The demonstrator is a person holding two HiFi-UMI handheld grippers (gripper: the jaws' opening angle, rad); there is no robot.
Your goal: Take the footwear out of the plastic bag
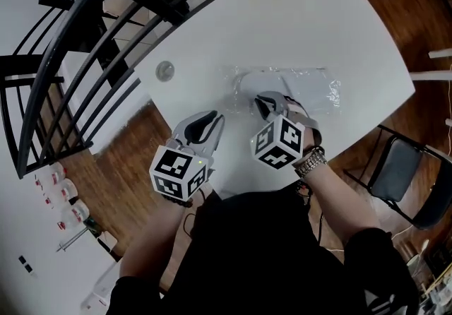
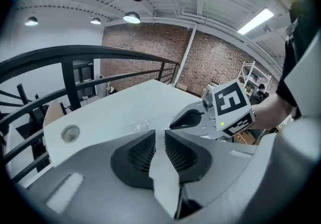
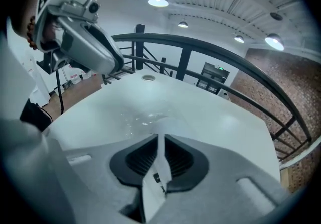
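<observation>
A clear plastic bag [image 1: 307, 89] lies flat on the white table [image 1: 282, 17], with pale white footwear [image 1: 272, 84] faintly showing inside it. My right gripper [image 1: 263, 101] sits over the bag's near left end. In the right gripper view its pads [image 3: 173, 155] are pressed together on a thin white fold of the bag [image 3: 159, 135]. I cannot tell whether footwear is in that fold. My left gripper [image 1: 214, 119] hovers left of the bag near the table's front edge. Its pads [image 2: 143, 150] stand a narrow slit apart with nothing seen between them; crinkled film [image 2: 138, 126] lies just beyond.
A round cable grommet [image 1: 164, 70] is set in the table left of the bag. A black railing [image 1: 85, 38] runs along the table's far left side. A folding chair [image 1: 402, 165] stands to the right, below the table's edge.
</observation>
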